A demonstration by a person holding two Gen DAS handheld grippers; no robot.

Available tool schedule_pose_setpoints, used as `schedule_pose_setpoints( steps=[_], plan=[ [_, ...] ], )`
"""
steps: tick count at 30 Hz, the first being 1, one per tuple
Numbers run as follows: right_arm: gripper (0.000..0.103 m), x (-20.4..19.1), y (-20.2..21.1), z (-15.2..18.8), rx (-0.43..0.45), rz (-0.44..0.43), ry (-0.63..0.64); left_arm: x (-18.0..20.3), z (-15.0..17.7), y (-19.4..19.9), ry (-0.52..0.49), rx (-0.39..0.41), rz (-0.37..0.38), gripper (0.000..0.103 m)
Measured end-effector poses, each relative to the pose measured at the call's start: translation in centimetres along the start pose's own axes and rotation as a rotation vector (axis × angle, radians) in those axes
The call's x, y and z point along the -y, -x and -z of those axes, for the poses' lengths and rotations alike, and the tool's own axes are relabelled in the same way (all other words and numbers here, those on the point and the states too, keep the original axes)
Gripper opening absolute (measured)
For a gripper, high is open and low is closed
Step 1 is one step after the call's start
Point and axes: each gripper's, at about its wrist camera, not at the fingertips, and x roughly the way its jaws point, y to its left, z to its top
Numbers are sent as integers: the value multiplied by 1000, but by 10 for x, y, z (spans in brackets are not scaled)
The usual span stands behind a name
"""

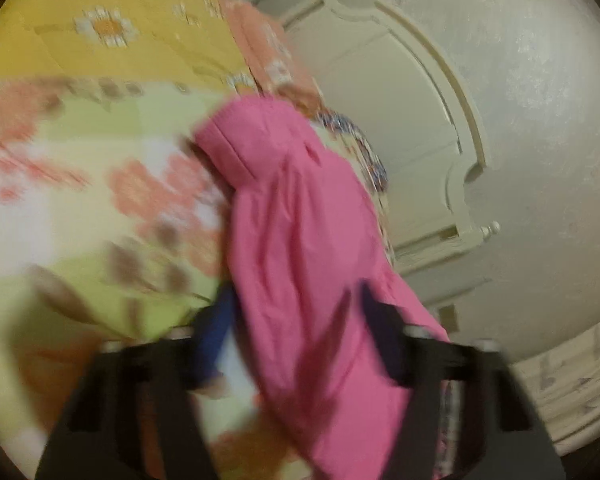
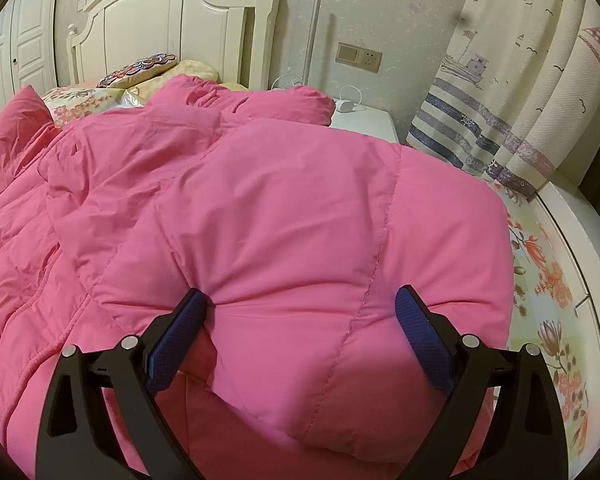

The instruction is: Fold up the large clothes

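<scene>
My left tongs (image 1: pixel 296 320) clenched on pink jacket (image 1: pixel 300 220) sleeve, cuff at 11 | my right tongs (image 2: pixel 300 312) released, straddling jacket bulk on bed (image 2: pixel 556 280)

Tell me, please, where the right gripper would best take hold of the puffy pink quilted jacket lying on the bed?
Probably at the near folded edge of the pink quilted jacket, coming from the front, low along the floral bedsheet. The right gripper already straddles that bulging padded fold, one blue pad dimpling it; the top offers no edge.
</scene>
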Motion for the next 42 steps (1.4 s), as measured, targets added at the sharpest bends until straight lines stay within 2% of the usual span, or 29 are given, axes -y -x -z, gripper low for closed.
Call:
schedule_pose_setpoints(
  steps=[2,4,6,8,11,17,21,25,29,32,34,36,37,42],
  plan=[
    [92,0,0,0,0,-1,-1,5,2,-9,-22,-11,-40,32],
    [92,1,0,0,1,-3,-2,10,5,-12,-38,-7,-75,15],
    [92,1,1,0,4,-4,-4,17,9,-3,-17,29,-48,8],
    [91,1,2,1,9,-8,-8,31,16,9,-29,69,-16,7],
    [91,3,3,1,15,-15,-14,69,30,20,-78,79,32,7],
    [91,8,9,2,45,-27,-42,178,88,46,-341,73,190,7],
    [91,12,11,2,55,-41,-61,236,152,46,-524,35,262,7],
    [91,17,12,3,64,-64,-90,270,225,31,-672,-42,293,8],
    [91,19,14,3,70,-75,-106,289,302,14,-829,-81,291,9],
    [91,23,16,4,79,-87,-123,298,349,0,-930,-103,285,13],
    [91,25,16,4,81,-98,-135,307,381,-15,-1007,-131,268,20],
    [91,26,16,4,83,-104,-144,312,413,-30,-1071,-156,252,35],
    [91,27,17,4,85,-107,-148,311,427,-35,-1099,-163,240,39],
    [91,30,18,5,89,-118,-161,292,465,-56,-1158,-237,205,41]
  ],
)
